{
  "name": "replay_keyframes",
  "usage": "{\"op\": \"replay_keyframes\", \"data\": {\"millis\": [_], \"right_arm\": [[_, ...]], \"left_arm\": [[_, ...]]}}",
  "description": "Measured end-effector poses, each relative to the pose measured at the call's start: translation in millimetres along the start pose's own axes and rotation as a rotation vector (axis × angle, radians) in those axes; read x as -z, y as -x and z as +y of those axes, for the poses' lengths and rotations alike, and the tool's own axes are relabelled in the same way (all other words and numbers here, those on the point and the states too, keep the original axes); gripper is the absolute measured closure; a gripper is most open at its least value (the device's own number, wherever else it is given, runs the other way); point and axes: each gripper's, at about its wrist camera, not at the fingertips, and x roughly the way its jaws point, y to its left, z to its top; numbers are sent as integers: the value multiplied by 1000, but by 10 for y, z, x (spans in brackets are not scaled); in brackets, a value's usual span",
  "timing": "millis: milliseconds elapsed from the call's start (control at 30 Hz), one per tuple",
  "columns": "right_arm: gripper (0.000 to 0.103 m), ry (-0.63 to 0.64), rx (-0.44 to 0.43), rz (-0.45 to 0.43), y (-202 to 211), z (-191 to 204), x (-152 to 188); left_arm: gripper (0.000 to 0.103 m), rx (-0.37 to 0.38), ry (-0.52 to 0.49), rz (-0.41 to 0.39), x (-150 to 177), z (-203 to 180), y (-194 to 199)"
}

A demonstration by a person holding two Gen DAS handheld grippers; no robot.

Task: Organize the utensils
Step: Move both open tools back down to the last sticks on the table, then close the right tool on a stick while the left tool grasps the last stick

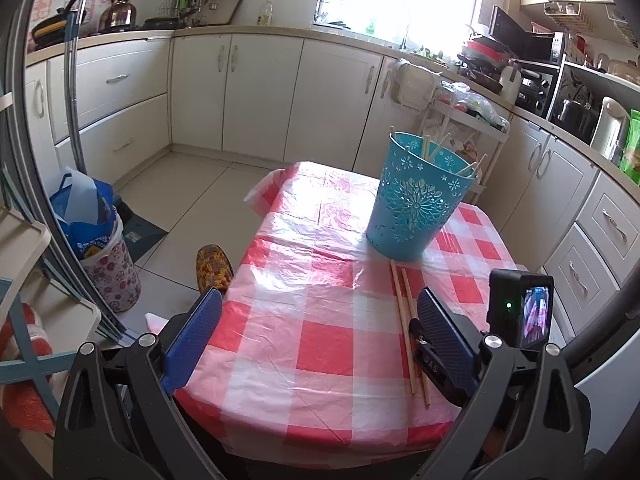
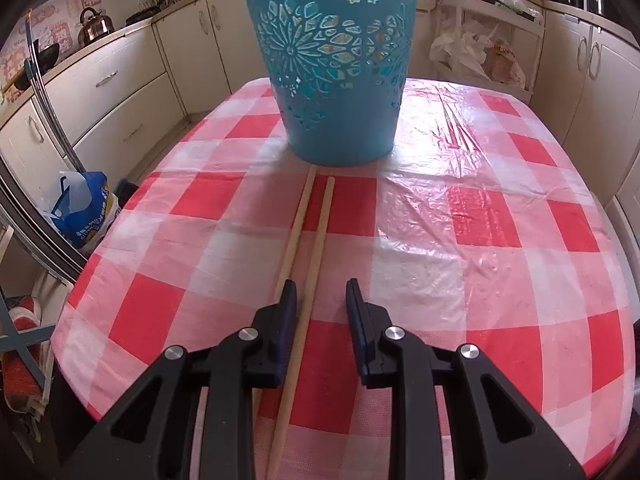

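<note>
Right hand-held gripper [image 2: 321, 286] hovers low over the bench [image 2: 500, 240], jaws narrowed but not clenched: one chopstick [image 2: 316, 236] lies between the fingers, nothing pressing on it, while its twin [image 2: 294, 232] passes under the left finger, its near end hidden. Both point at the teal basket [image 2: 334, 64], whose rim is cut off at the top. Left hand-held gripper [image 1: 320, 308] is spread wide and empty over the checked cloth; more chopsticks [image 1: 434, 146] stand in the basket.
</note>
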Motion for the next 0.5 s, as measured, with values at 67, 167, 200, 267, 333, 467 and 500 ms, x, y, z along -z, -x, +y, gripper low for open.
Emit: {"op": "replay_keyframes", "data": {"millis": [67, 167, 200, 267, 333, 467, 500], "right_arm": [[79, 16, 5, 1, 4, 7, -5], [91, 34, 16, 1, 43, -53, 29], [92, 38, 23, 2, 68, -99, 56], [95, 46, 37, -2, 129, -207, 122], [95, 39, 46, -5, 194, -345, 186], [95, -10, 63, -9, 317, -652, 281], [95, -19, 60, -9, 337, -711, 292]], "left_arm": [[9, 0, -6, 4, 10, -21, -23], [9, -1, -14, 12, 22, -48, -71], [9, -2, -23, 19, 26, -60, -106], [9, 0, -51, 39, 36, -110, -204], [9, -3, -93, 72, 65, -224, -378], [9, 8, -193, 161, 106, -574, -873], [9, 7, -212, 178, 110, -660, -996]]}}
